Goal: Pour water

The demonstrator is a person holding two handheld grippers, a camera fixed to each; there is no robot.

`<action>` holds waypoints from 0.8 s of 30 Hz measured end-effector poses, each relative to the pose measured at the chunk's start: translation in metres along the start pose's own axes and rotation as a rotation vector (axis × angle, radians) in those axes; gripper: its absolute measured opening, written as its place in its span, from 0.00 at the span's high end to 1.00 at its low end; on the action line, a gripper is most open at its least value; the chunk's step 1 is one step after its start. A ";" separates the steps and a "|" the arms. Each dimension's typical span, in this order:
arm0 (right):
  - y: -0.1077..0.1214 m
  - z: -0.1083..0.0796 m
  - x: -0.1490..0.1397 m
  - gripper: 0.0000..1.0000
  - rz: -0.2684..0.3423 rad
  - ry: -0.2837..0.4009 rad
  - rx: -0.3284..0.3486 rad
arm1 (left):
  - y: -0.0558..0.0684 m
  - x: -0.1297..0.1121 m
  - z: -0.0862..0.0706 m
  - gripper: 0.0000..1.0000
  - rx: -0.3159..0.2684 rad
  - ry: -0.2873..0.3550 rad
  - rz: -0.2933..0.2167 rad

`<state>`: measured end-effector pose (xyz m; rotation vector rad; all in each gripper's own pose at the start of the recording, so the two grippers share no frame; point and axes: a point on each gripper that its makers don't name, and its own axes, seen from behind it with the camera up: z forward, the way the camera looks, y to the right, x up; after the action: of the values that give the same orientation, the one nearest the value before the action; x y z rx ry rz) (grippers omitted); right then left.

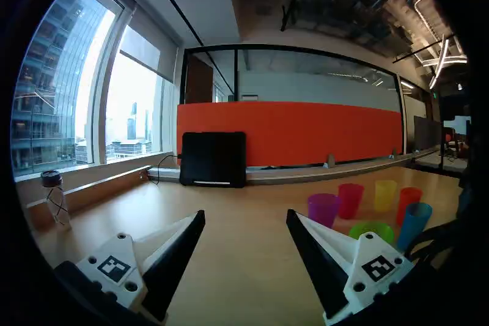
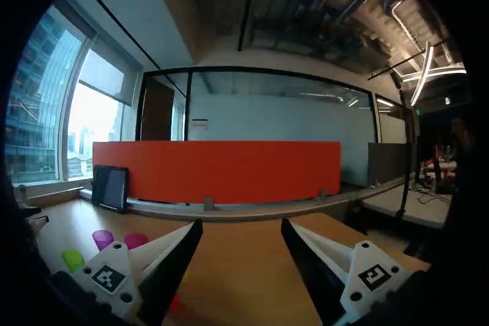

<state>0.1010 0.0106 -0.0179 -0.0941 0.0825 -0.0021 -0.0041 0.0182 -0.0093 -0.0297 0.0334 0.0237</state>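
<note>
My left gripper [image 1: 246, 216] is open above the wooden table [image 1: 244, 259], nothing between its fingers. To its right stand several plastic cups: a purple cup [image 1: 322, 208], a magenta cup [image 1: 350, 199], a yellow cup [image 1: 385, 195], an orange-red cup [image 1: 408, 202], a blue cup [image 1: 414, 223] and a green cup [image 1: 371, 230]. A clear bottle with a dark cap [image 1: 55, 197] stands at the far left by the window. My right gripper [image 2: 241, 225] is open too, over the table [image 2: 244, 277]. At its lower left I see a purple cup [image 2: 102, 239], a magenta cup [image 2: 135, 240] and a green cup [image 2: 73, 259].
A black tablet [image 1: 213, 159] leans against the orange partition [image 1: 287, 132] at the back of the table; it also stands at the left in the right gripper view [image 2: 110, 188]. Windows run along the left. Other desks lie to the right [image 2: 422, 203].
</note>
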 end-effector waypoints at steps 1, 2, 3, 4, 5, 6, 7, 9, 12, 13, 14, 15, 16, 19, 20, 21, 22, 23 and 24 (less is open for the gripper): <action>0.000 0.000 0.000 0.01 0.000 0.000 0.001 | 0.000 0.000 0.000 0.01 0.000 0.000 0.000; 0.000 0.000 0.000 0.01 0.000 0.001 0.002 | 0.000 0.000 0.000 0.01 0.000 0.000 0.000; 0.001 0.000 -0.001 0.00 0.000 0.001 0.003 | 0.000 0.000 0.000 0.01 0.000 0.000 0.000; 0.001 0.000 -0.001 0.01 -0.001 0.002 0.004 | 0.000 0.000 0.000 0.01 0.000 0.000 0.000; 0.001 0.000 -0.001 0.01 -0.001 0.003 0.005 | 0.000 0.000 0.000 0.01 0.000 0.000 0.000; 0.000 -0.001 -0.001 0.01 -0.001 0.006 0.008 | 0.000 0.000 0.000 0.01 0.000 0.000 0.000; 0.000 -0.001 -0.001 0.01 -0.002 0.009 0.011 | 0.000 0.000 0.000 0.01 0.000 0.000 0.000; -0.002 -0.002 -0.002 0.01 -0.001 0.016 0.019 | -0.001 0.000 0.000 0.01 0.000 0.000 0.001; -0.006 -0.003 -0.004 0.01 0.003 0.025 0.031 | -0.001 0.000 -0.001 0.01 0.000 0.000 0.001; -0.007 -0.004 -0.005 0.01 0.004 0.026 0.036 | -0.001 0.000 -0.001 0.01 0.000 0.000 0.000; -0.008 -0.005 -0.006 0.01 0.004 0.027 0.041 | -0.002 0.000 -0.001 0.01 0.000 0.000 0.000; -0.009 -0.005 -0.007 0.01 0.003 0.029 0.044 | -0.002 0.000 -0.001 0.01 0.000 0.000 0.000; -0.009 -0.005 -0.008 0.01 0.001 0.030 0.046 | -0.002 0.000 -0.001 0.01 0.000 0.000 0.000; -0.008 -0.005 -0.012 0.01 -0.005 0.038 0.048 | -0.001 0.000 -0.001 0.01 0.000 0.000 0.001; -0.008 -0.004 -0.013 0.01 -0.008 0.042 0.047 | -0.001 0.000 -0.001 0.01 0.000 0.000 0.001; -0.008 -0.004 -0.014 0.01 -0.010 0.045 0.047 | -0.001 0.000 -0.001 0.01 0.000 0.000 0.001; -0.008 -0.004 -0.016 0.01 -0.012 0.048 0.048 | -0.001 0.000 -0.001 0.01 0.000 0.000 0.001; -0.008 -0.004 -0.017 0.01 -0.014 0.051 0.048 | -0.001 0.000 -0.001 0.01 0.000 0.000 0.001; -0.008 -0.004 -0.019 0.01 -0.016 0.052 0.051 | -0.001 0.000 -0.001 0.01 0.000 0.000 0.001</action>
<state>0.0817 0.0020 -0.0197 -0.0442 0.1333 -0.0227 -0.0040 0.0170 -0.0098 -0.0296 0.0332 0.0246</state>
